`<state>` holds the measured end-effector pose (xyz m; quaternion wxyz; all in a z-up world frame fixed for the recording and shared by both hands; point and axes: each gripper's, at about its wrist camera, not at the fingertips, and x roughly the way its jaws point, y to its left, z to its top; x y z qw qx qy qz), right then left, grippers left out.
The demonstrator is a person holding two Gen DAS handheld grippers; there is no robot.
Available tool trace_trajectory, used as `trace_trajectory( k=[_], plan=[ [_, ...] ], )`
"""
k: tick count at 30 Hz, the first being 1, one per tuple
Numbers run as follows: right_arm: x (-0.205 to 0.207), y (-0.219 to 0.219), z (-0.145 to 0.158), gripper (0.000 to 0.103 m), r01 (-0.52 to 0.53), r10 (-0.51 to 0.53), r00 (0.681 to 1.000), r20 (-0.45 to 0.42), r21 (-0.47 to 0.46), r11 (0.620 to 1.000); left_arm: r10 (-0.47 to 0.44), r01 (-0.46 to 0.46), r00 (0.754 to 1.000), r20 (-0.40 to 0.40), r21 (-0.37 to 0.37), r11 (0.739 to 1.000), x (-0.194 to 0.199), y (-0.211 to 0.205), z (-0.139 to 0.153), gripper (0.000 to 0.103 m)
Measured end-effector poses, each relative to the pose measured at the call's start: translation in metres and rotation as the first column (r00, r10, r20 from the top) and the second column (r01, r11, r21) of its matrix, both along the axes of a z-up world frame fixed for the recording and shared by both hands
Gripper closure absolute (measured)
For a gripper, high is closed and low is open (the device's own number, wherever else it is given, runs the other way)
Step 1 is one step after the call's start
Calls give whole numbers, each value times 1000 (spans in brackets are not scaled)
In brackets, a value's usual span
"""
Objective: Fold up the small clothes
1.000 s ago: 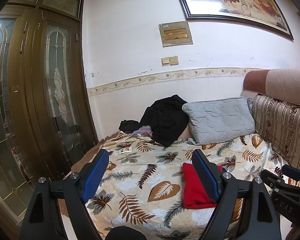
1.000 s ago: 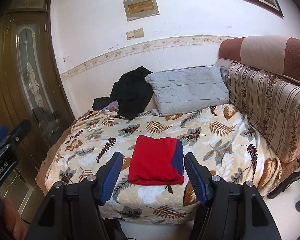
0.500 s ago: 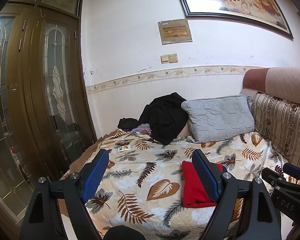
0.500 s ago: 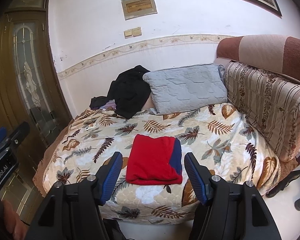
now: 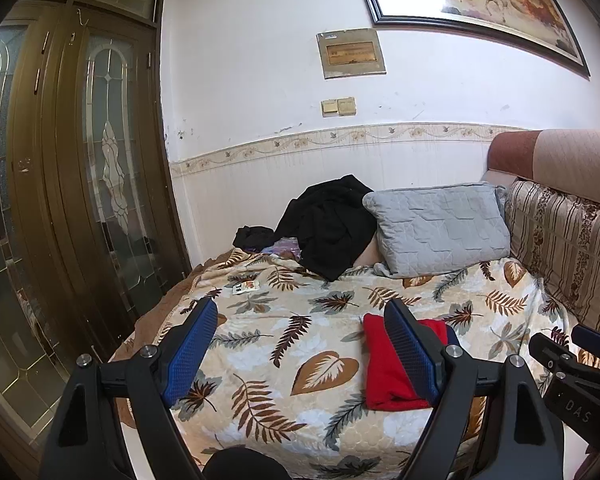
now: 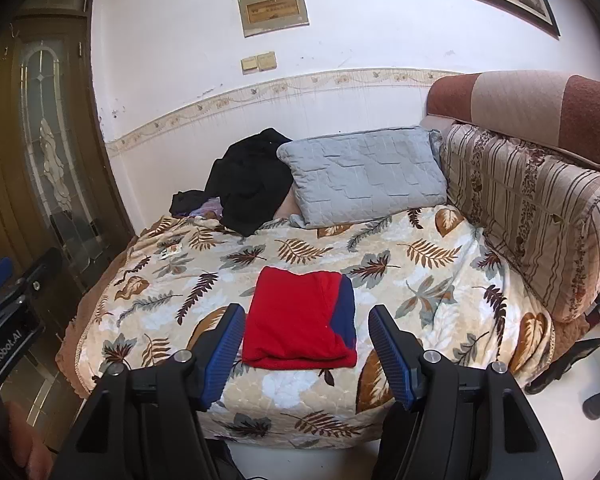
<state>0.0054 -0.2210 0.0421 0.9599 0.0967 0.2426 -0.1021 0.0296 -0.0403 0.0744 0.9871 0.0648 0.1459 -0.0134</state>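
Black angular frames on left gripper [image 5: 300, 344] and right gripper [image 6: 306, 350], ribbed blue pads [image 6: 390, 356] inside, silver screws behind them, white "GenRobot.AI" lettering.

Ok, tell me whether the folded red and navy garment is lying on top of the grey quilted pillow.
No, the folded red and navy garment lies flat on the leaf-print bedspread, well apart from the grey quilted pillow.
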Motion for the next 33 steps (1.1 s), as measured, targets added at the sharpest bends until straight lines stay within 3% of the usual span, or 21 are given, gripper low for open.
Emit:
trace_trajectory(
  k=[33],
  plan=[
    [45,15,-17,35,5,-8,998,-63,-49,999,-4,3,998,-61,-18,1000,40,12,-20,17]
  ],
)
